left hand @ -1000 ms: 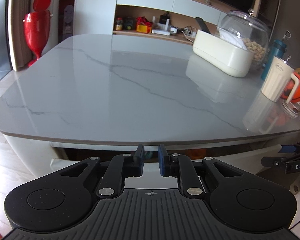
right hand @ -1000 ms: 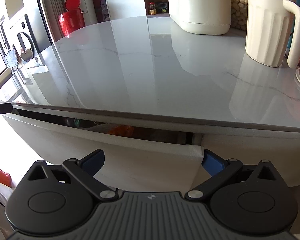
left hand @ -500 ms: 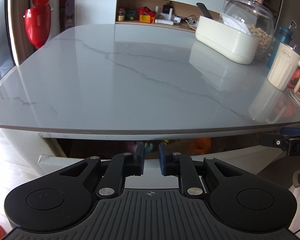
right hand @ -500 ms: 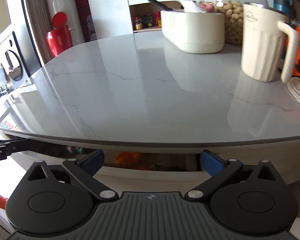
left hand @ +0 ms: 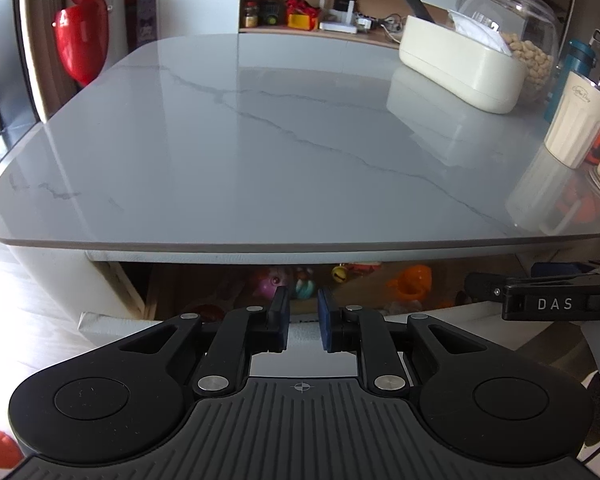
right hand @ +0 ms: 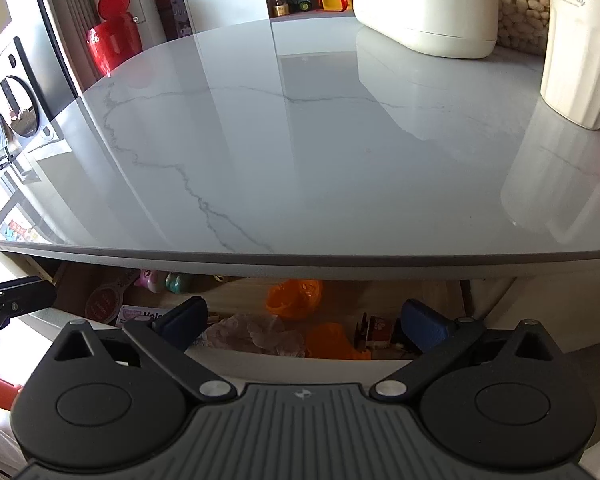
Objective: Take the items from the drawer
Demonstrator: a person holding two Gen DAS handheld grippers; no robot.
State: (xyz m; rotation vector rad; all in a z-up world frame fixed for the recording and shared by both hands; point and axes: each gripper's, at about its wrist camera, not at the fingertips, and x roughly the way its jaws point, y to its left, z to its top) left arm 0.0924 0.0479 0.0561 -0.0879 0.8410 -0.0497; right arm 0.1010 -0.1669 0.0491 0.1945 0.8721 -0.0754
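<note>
Right tool [right hand: 304,320] spread wide, empty | drawer [right hand: 260,300] open just ahead | left tool [left hand: 304,320] pinching drawer front

The drawer [right hand: 260,360] sits under the table top [right hand: 300,140] and sticks out toward the front. Small toys [right hand: 294,300] lie inside it, some near the back and some near the front wall. The left gripper [left hand: 303,320] is at the drawer's front edge. The right gripper [right hand: 304,320] is above the open drawer. On the table, far to the right, stands a cup [left hand: 578,124]. Behind it are a long tub [left hand: 460,68] and a jar of nuts [left hand: 528,44]. Shelves [left hand: 320,20] stand behind the table.
</note>
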